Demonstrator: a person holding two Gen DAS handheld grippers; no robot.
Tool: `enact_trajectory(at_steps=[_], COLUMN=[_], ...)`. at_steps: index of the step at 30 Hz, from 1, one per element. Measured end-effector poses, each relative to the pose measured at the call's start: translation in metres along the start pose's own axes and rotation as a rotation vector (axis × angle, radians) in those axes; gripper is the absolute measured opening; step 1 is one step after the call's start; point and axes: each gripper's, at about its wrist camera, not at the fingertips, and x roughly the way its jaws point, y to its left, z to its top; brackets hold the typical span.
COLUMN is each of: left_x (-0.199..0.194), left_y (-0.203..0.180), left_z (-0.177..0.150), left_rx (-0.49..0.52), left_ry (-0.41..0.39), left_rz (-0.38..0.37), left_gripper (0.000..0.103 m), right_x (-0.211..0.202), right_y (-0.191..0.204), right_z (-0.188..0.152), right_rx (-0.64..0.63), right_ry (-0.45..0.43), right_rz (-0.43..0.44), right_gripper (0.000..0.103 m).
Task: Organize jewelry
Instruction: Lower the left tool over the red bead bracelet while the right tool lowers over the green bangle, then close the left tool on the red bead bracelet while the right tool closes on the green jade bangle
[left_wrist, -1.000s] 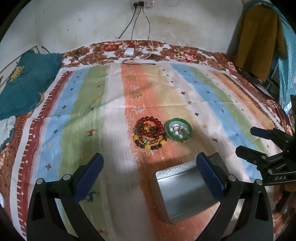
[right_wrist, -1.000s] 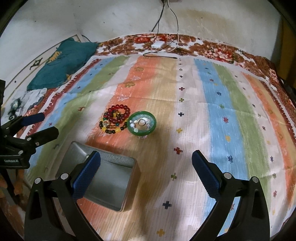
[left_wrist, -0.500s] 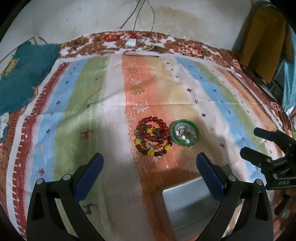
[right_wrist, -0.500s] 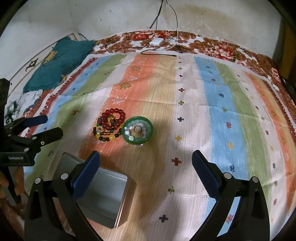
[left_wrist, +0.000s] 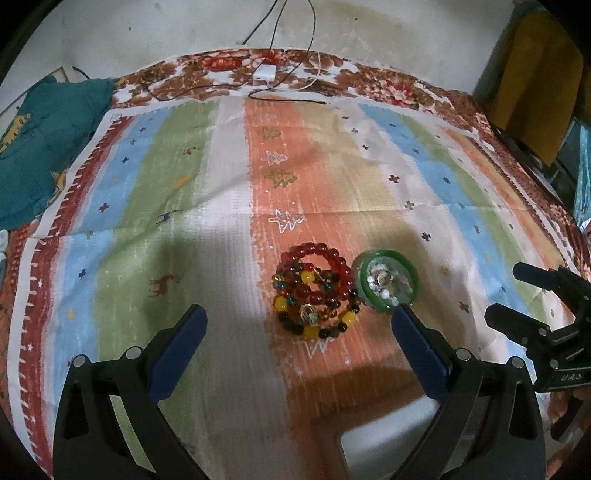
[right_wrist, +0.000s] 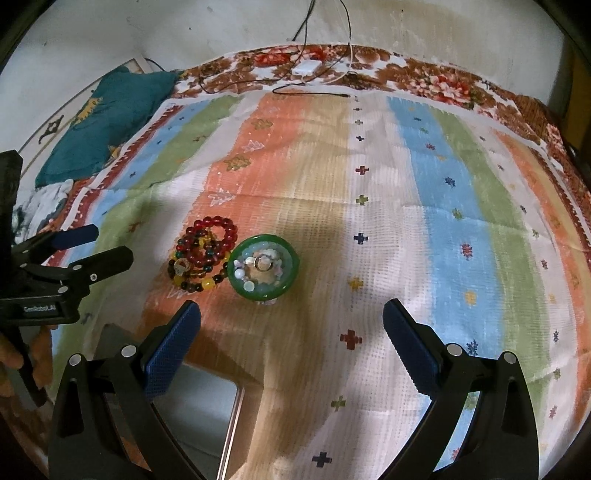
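Left wrist view: the left hand-held gripper (left_wrist: 297, 330) has slid forward, wide open and empty, framing the heap of red and yellow beaded bracelets (left_wrist: 314, 290) beside the green bangle (left_wrist: 388, 280), silver tin (left_wrist: 384, 446) now underneath — pickup looks imminent.

Two forward views, shared bracelets (left_wrist: 314, 291).

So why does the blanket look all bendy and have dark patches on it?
Left wrist view: the fisheye lens curves the striped blanket and darkens the corners; a dark shadow lies in front of the beaded bracelets. Right wrist view: same curving, another shadow beside the green bangle, and the metal tin sits dim at the bottom.
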Motion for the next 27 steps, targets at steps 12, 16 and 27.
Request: enact_trajectory(at_steps=[12,16,27], left_x=[0.033,0.044,0.075], left_y=[0.011,0.012,0.013], left_z=[0.019,0.024,0.035], left_rx=[-0.025,-0.029,-0.010], left_ry=[0.049,0.071,0.128], left_rz=[-0.012,-0.023,-0.002], left_gripper=[0.084,0.077,0.067], right_x=[0.028,0.040,0.071], right_y=[-0.002,-0.006,-0.011], right_z=[0.015,0.019,0.027], right_rx=[0.015,0.033,0.058], right_ry=[0.038,0.068,0.121], right_rz=[0.006,0.019,0.045], right_gripper=[0.099,0.082,0.061])
